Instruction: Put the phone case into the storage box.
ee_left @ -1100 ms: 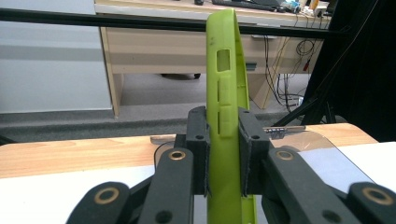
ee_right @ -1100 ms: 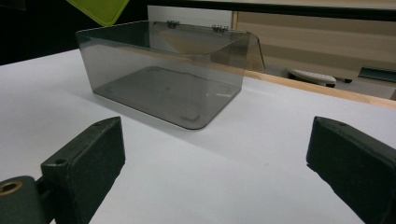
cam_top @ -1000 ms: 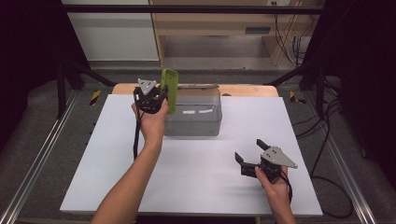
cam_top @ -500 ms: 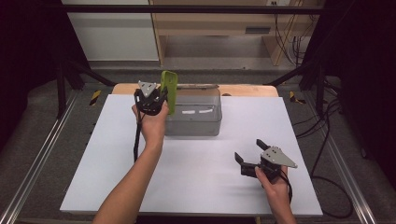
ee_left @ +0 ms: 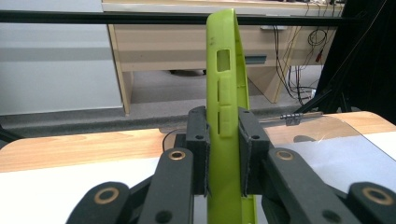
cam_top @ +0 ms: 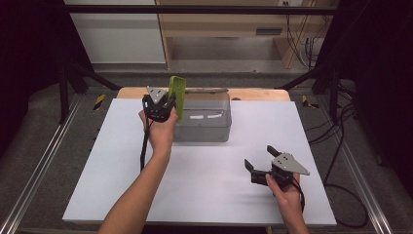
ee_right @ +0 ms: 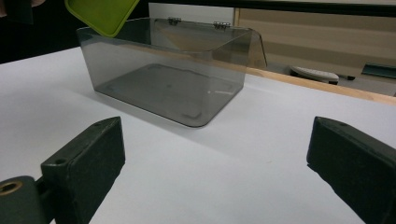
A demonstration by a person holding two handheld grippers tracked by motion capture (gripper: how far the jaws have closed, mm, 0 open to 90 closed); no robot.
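A lime-green phone case [cam_top: 178, 95] stands upright, edge-on, between the pads of my left gripper [cam_top: 170, 105], which is shut on it. In the left gripper view the case [ee_left: 226, 93] rises well above the jaws of that gripper [ee_left: 223, 126]. It hangs over the left end of a clear smoky-grey box [cam_top: 204, 131], whose lid is tilted open at the back. My right gripper [cam_top: 259, 157] rests low near the front right of the white mat, open and holding nothing. In its own view the right gripper [ee_right: 215, 158] faces the box [ee_right: 168, 70] and a corner of the case [ee_right: 100, 14].
The white mat [cam_top: 122, 185] covers a wooden table whose bare edge [cam_top: 253, 93] shows behind the box. Metal rails [cam_top: 39, 165] run along both sides. A wooden cabinet [cam_top: 229, 24] and cables [cam_top: 341, 122] lie beyond the table.
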